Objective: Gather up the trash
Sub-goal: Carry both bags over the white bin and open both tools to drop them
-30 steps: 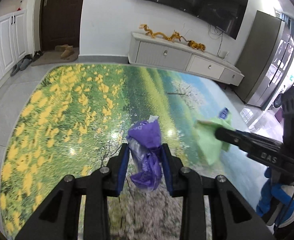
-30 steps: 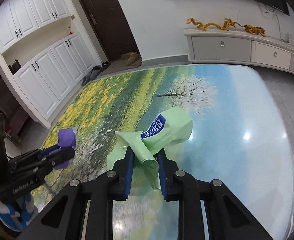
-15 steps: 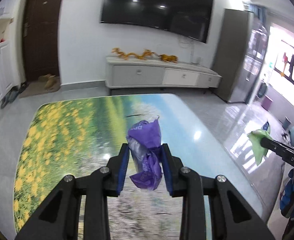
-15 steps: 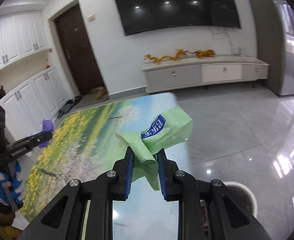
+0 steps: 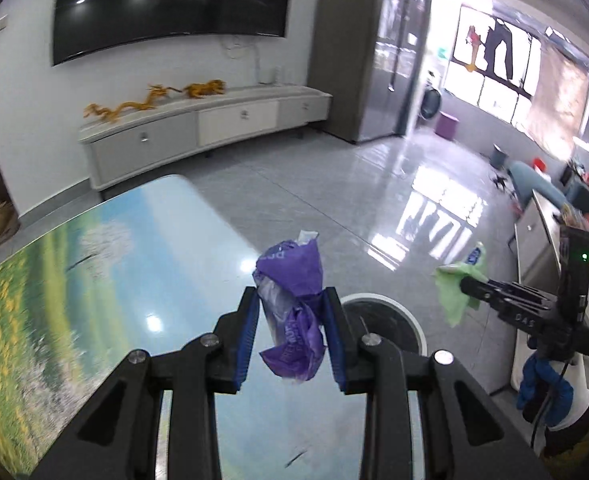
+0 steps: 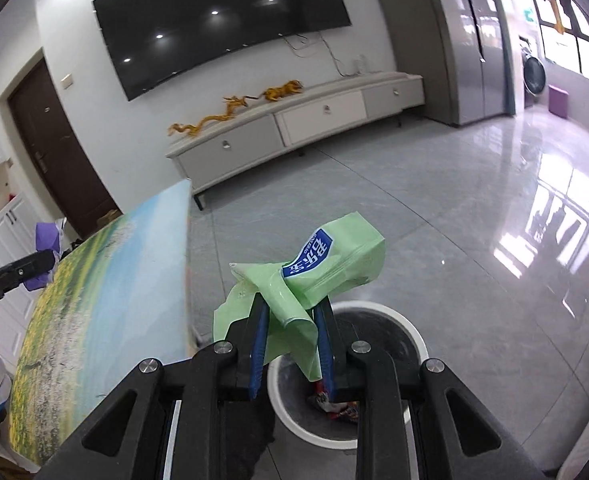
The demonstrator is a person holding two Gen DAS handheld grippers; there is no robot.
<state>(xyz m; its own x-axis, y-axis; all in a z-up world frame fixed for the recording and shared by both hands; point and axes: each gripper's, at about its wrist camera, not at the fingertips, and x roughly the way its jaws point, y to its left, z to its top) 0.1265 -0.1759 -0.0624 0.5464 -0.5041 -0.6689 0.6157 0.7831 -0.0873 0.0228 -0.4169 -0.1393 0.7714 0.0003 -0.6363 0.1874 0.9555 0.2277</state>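
A crumpled purple wrapper (image 5: 294, 312) is pinched between the blue pads of the left gripper (image 5: 292, 312), which is held above the near edge of the table (image 5: 106, 280) with the printed landscape top. Just beyond this gripper, partly hidden by its right finger, the white rim of a round trash bin (image 5: 394, 314) is seen on the grey tiled floor (image 5: 334, 200).

A green pouch (image 6: 326, 276) with a blue label is clamped between the fingers of the right gripper (image 6: 292, 322). This gripper is held beside the table edge, over the trash bin (image 6: 374, 360), and some colourful trash is already seen at the bottom of the bin, though it is partly covered by the gripper's fingers. In the left wrist view the right gripper (image 5: 468, 292) is seen at the right side, with the green pouch (image 5: 454, 296) hanging from its tip.

Behind, a long white TV cabinet (image 6: 294, 128) stands against the wall, with golden dragon figures (image 6: 230, 114) on it and a large dark television (image 6: 222, 20) above. A tall grey cabinet (image 5: 366, 52) stands to the right of it.
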